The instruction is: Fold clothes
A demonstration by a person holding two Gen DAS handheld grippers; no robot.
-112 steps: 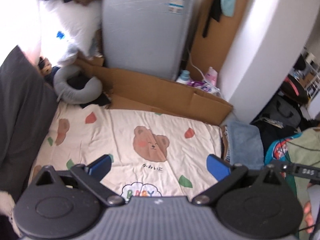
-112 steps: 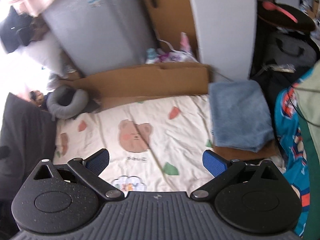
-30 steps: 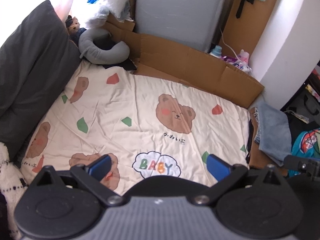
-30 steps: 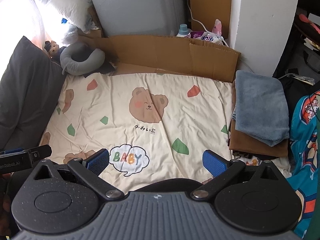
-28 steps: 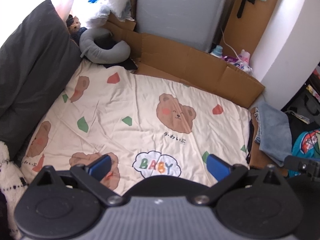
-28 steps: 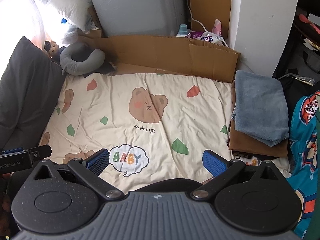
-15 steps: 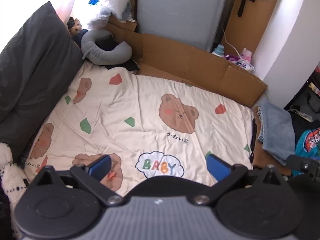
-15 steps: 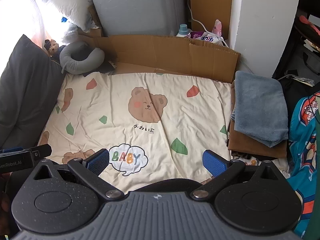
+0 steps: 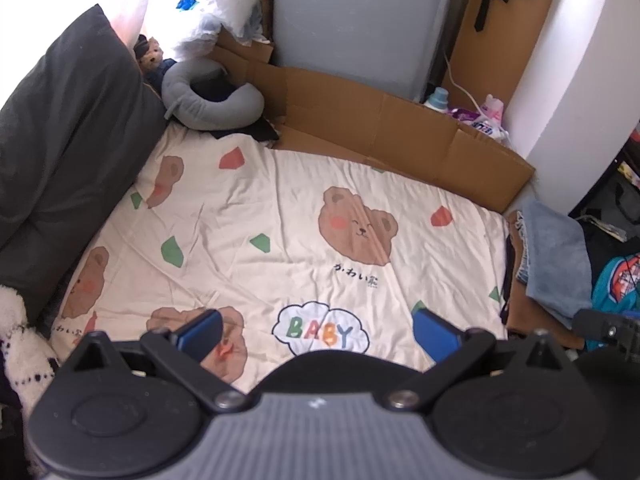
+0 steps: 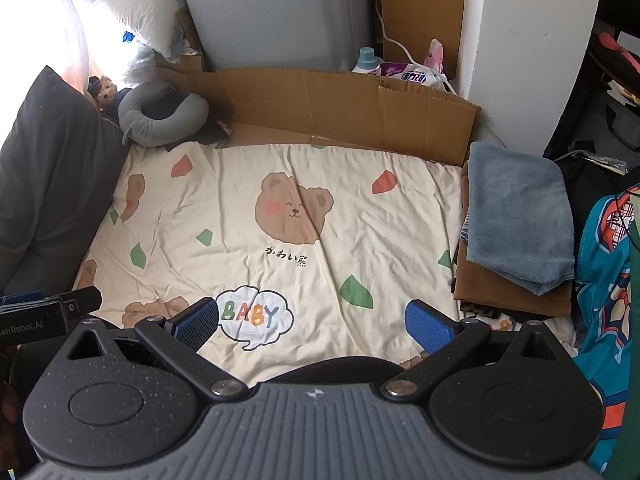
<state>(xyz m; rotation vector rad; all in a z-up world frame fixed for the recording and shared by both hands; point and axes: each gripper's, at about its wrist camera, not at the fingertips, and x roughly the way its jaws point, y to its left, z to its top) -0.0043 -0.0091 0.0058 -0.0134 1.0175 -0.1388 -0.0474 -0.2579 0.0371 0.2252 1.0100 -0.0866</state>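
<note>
Both our grippers, left (image 9: 316, 330) and right (image 10: 312, 322), hang wide open and empty; stack (image 10: 516, 232) looks folded, teal clothes (image 10: 604, 264) probably left.

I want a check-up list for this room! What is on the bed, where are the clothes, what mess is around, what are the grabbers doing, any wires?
Surface: bear-print sheet, wrinkled, nothing lying on its middle.
Job's things: folded blue towel on top of a brown cloth at the sheet's right edge; teal printed garment further right.
Clutter: grey neck pillow, small plush toy, dark cushion, cardboard, detergent bottle.
Grippers: left gripper and right gripper both open, empty, above the sheet's near edge.
Cables: white cable behind the cardboard.
Surroundings: grey panel, white wall.
</note>
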